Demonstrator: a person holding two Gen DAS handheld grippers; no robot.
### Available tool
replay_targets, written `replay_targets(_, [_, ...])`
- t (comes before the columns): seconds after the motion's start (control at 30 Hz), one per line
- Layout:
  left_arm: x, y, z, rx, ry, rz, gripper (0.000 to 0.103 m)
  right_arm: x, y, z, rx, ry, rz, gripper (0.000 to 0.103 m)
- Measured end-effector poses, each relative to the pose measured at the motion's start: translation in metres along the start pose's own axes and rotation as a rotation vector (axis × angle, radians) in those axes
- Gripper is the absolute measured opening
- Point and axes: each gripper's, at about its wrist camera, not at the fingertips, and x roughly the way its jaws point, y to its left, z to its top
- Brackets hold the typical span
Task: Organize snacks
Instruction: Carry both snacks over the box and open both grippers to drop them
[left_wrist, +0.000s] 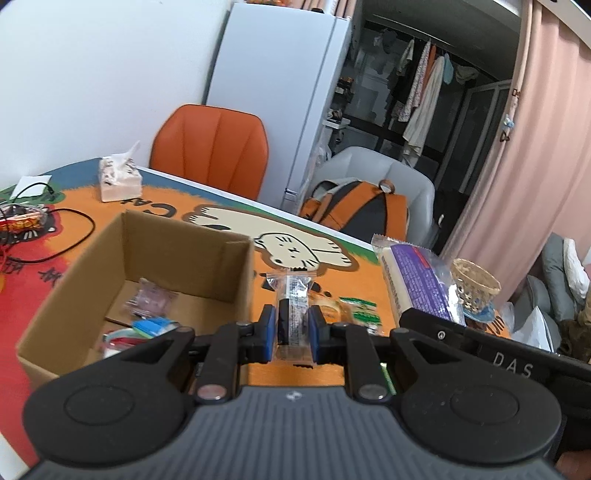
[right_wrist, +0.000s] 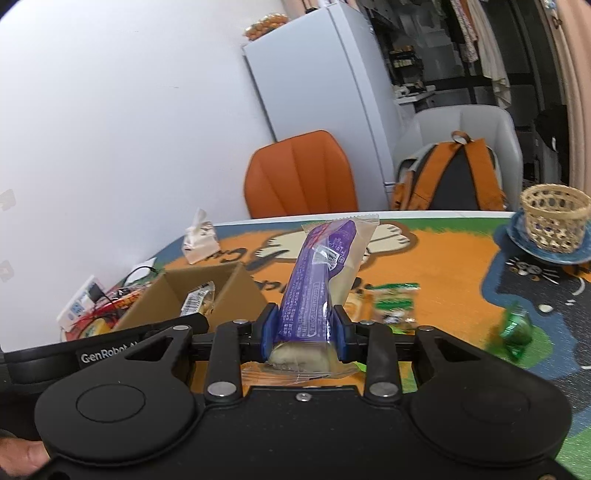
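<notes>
My left gripper (left_wrist: 291, 332) is shut on a small clear-wrapped snack bar (left_wrist: 293, 306), held above the table just right of an open cardboard box (left_wrist: 184, 254). Several snack packets (left_wrist: 147, 317) lie inside the box. My right gripper (right_wrist: 304, 330) is shut on a long purple-and-white wrapped snack (right_wrist: 325, 273), which stands up from the jaws; the same snack (left_wrist: 417, 280) shows at the right in the left wrist view. Green-wrapped snacks (right_wrist: 393, 302) and a green candy (right_wrist: 515, 328) lie on the orange cat-print table mat (right_wrist: 454, 273). The box (right_wrist: 207, 291) sits left of the right gripper.
A woven basket (right_wrist: 556, 218) on a blue dish stands at the table's right. A tissue pack (left_wrist: 119, 179), cables and packets (left_wrist: 22, 221) lie at the far left. An orange chair (left_wrist: 210, 147), a white fridge (left_wrist: 280, 92) and a grey chair with a backpack (left_wrist: 354, 206) stand behind the table.
</notes>
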Motion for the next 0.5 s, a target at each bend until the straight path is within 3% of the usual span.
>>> replay_targets(0.5, [-0.01, 0.052, 0.014, -0.06, -0.025, 0.058, 0.018, 0.021, 0.05, 0.009, -0.042, 0.007, 0.071, 0.032])
